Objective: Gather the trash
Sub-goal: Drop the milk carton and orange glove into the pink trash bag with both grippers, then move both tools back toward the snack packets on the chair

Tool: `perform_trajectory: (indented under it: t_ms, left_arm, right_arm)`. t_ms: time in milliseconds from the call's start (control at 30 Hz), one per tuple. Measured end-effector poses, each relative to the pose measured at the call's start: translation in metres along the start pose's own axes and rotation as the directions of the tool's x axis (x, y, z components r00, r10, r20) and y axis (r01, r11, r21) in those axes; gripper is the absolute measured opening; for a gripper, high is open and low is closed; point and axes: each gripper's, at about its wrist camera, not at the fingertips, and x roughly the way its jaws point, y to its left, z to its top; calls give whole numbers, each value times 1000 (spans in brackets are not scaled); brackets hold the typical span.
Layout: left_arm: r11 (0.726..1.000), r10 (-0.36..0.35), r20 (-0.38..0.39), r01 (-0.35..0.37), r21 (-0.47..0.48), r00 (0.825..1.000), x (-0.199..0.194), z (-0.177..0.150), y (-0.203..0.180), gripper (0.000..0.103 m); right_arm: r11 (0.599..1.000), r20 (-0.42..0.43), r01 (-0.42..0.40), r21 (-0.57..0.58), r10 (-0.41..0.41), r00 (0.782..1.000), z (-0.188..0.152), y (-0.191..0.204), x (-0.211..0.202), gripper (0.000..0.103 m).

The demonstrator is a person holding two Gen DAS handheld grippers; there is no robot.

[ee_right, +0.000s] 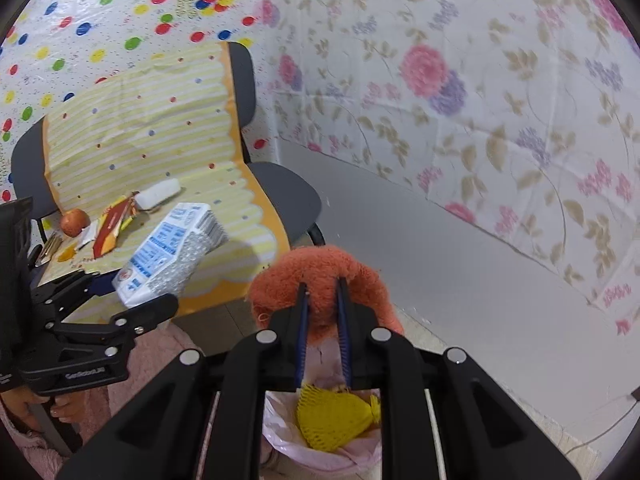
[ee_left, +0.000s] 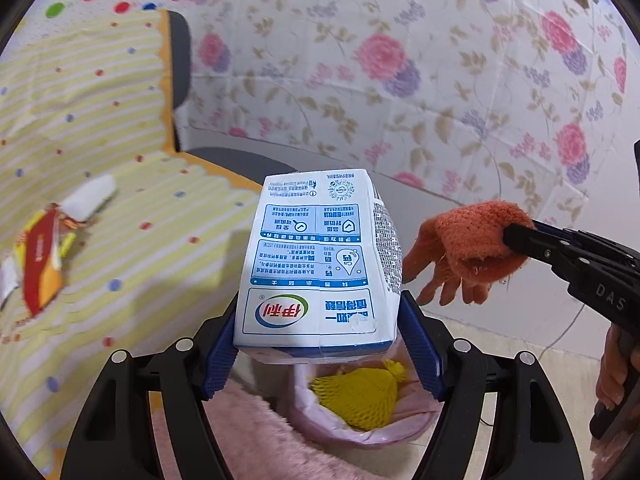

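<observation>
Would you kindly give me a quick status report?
Left gripper shut on milk carton. Right gripper shut on orange glove. Both above bin, yellow foam net inside. Nothing in the way.

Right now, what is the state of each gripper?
Left gripper: closed on the milk carton.
Right gripper: closed on the orange glove.

A blue-and-white milk carton (ee_left: pixel 318 264) is clamped at its base between the blue pads of the left gripper (ee_left: pixel 320 344), tilted forward above a bin (ee_left: pixel 320 428) lined with a pale pink bag. A yellow foam fruit net (ee_left: pixel 358 400) lies inside the bin. An orange knitted glove (ee_right: pixel 320 280) hangs pinched in the right gripper (ee_right: pixel 323 312), over the bin. A red-and-yellow wrapper (ee_right: pixel 112 226) and a white packet (ee_right: pixel 158 194) lie on the chair's striped cover.
</observation>
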Motion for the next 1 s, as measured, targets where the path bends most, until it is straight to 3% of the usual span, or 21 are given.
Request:
perform_trajectory:
  t_ms: [167,400,500,567,767,1000]
  left_arm:
    - [999,-20,-48,23,48,999,29,-5,-16,74]
    - [997,-69,-102,73,33,992,57,-4,-17,75]
    - [995,-93,-110,95,19,990,60,-2,-18,87]
    - [995,-94,-94,95,12,991,56,0,-16,87]
    - [1000,8,-36,-8,-9,999,35,9,-2,87]
    - [989,137,-7,-137,-53,991,7,8,28,87]
  right_arm:
    - [999,-47,18,43,-16,999,-18,-18,13,13]
    - [996,-112,-8,89,18,993,-29,-31,39,14]
    - [994,-122,-21,106,33,992,-30,-35,44,19]
    - [993,-122,-20,114,34,992,-31,-37,46,27]
    - [993,-90,-12,115,22,996,-25,-38,41,32]
    - [996,-28,-40,78,42,999,-12,-22,35,32]
